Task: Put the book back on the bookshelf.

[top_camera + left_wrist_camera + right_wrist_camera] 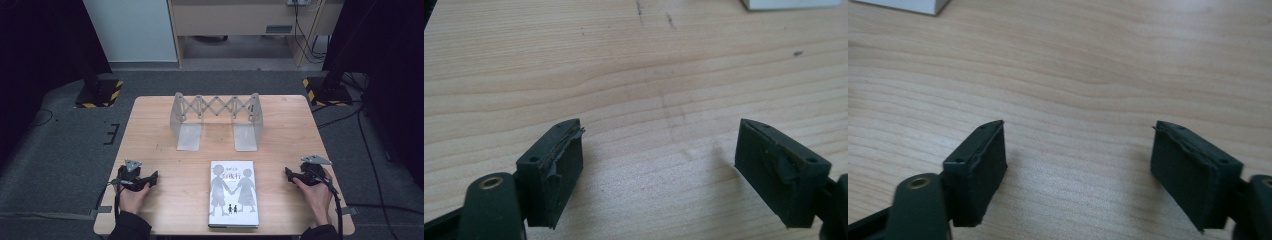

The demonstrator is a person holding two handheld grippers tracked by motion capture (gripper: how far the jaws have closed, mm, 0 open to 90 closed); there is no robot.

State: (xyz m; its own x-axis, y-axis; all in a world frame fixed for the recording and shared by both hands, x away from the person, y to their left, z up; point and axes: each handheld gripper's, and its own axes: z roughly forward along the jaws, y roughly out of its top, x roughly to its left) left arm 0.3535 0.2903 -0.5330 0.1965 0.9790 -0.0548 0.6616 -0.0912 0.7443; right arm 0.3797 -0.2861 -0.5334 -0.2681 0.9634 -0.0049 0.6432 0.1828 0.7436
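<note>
A white book (233, 194) with dark figures on its cover lies flat at the table's front centre. Behind it stands a grey metal expandable bookend rack (216, 120), upright with two flat feet. My left gripper (154, 176) rests low on the wood left of the book, pointing toward it, open with nothing between its jaws (659, 150). My right gripper (288, 172) sits right of the book, also open and empty (1078, 150). A corner of the book (791, 4) shows at the top of the left gripper view, and the book's corner (908, 6) also shows in the right gripper view.
The light wooden table (160, 135) has bare wood on both sides of the book. Dark carpet surrounds it, with two stands on yellow-black striped bases (100, 92) at the far corners and cables on the floor at the right.
</note>
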